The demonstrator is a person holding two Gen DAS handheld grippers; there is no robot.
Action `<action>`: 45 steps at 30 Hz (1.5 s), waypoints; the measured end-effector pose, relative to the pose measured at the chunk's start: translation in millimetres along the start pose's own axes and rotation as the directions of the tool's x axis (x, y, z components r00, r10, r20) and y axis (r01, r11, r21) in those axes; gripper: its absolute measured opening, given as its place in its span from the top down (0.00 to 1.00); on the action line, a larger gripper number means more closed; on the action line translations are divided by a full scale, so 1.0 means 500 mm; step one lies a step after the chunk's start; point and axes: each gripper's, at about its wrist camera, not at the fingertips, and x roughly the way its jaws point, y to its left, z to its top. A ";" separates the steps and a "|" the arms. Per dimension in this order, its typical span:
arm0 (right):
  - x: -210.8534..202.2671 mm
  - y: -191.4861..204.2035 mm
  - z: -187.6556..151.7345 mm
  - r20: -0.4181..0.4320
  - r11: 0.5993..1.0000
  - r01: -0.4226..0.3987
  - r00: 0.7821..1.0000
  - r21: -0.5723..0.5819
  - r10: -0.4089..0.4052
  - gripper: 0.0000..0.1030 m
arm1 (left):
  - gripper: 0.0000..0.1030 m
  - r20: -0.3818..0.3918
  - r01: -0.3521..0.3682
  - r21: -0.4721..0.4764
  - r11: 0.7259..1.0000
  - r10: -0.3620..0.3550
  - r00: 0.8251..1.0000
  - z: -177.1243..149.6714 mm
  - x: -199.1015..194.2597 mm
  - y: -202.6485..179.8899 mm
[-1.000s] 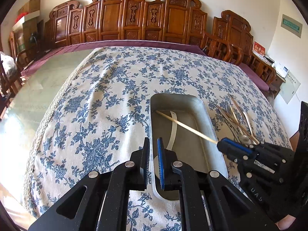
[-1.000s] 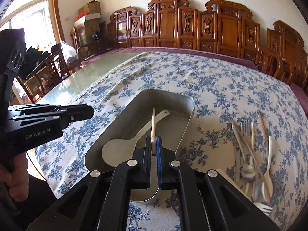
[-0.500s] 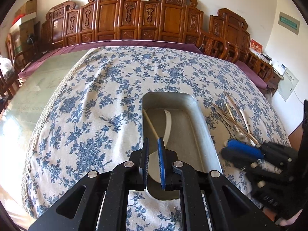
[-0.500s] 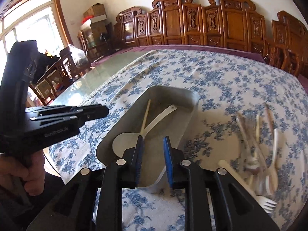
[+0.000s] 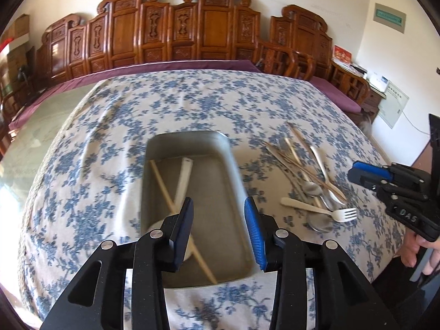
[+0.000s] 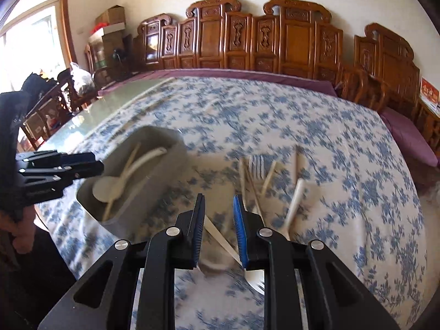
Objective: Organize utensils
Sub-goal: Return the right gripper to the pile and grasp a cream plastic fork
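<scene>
A metal tray [image 5: 233, 170] lies on the flowered cloth and holds a wooden chopstick [image 5: 165, 187] and a white spoon [image 5: 184, 176]. My left gripper [image 5: 218, 203] hovers over the tray's near end, its jaws opening with nothing between them. To the right lies a loose pile of utensils [image 5: 310, 176] with a white fork [image 5: 330, 214] at its near edge. My right gripper [image 6: 219, 200] hangs open above the near end of this pile [image 6: 255, 170], over the white fork [image 6: 220, 240], holding nothing. The tray [image 6: 154, 192] sits to its left.
Blue-flowered cloth [image 5: 192, 104] covers the table, with bare glass tabletop [image 5: 33, 137] on the left. Carved wooden chairs [image 5: 192, 30] line the far edge. The right gripper [image 5: 357, 176] shows beside the pile, the left gripper [image 6: 97, 162] beside the tray. A hand [image 5: 412, 250] holds the right tool.
The right gripper released the chopstick, which now lies in the tray, and swung right over the utensil pile. The left gripper's jaws spread apart and it shifted over the tray.
</scene>
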 end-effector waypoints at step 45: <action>0.054 -0.064 -0.089 -0.119 0.994 -0.060 0.990 0.089 0.071 0.93 | 0.65 -0.028 0.051 0.098 0.994 -0.049 0.998 -0.027 0.018 -0.127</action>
